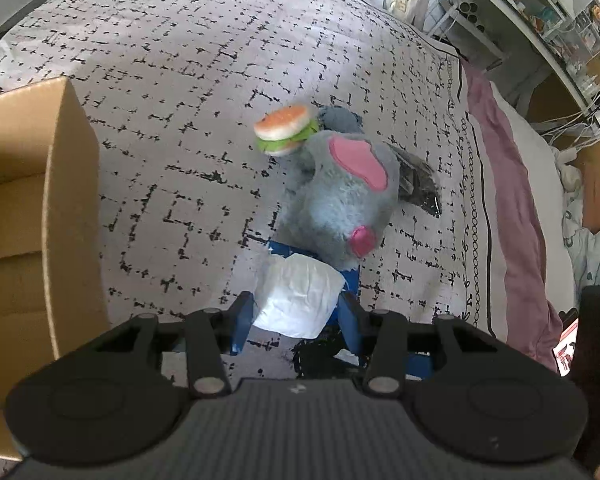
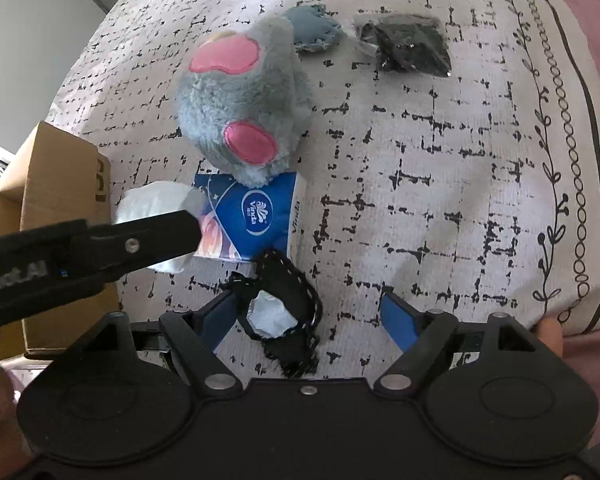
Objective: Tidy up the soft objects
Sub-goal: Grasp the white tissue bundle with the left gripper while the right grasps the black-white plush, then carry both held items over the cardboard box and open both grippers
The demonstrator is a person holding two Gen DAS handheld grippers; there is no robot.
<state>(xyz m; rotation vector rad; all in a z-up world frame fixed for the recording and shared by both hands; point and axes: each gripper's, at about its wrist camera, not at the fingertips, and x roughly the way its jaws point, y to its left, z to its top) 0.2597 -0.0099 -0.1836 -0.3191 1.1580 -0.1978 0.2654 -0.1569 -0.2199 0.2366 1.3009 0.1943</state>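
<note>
where pinched: tissue wad [image 1: 298, 294] within left hand-held gripper [image 1: 296, 312]

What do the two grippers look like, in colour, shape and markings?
Both the left gripper and the right gripper have black bodies with rounded lobes, silver rivets and blue fingers. White lettering, partly cut off, runs along the left gripper's side in the right wrist view. No cables or sleeves show.

bed [image 2: 440, 152], grid-print cover | on it: grey plush [image 2: 244, 108] centre; tissue pack [image 2: 252, 216] near; black packet [image 2: 408, 46] far right; cardboard box [image 1: 24, 208] left
</note>
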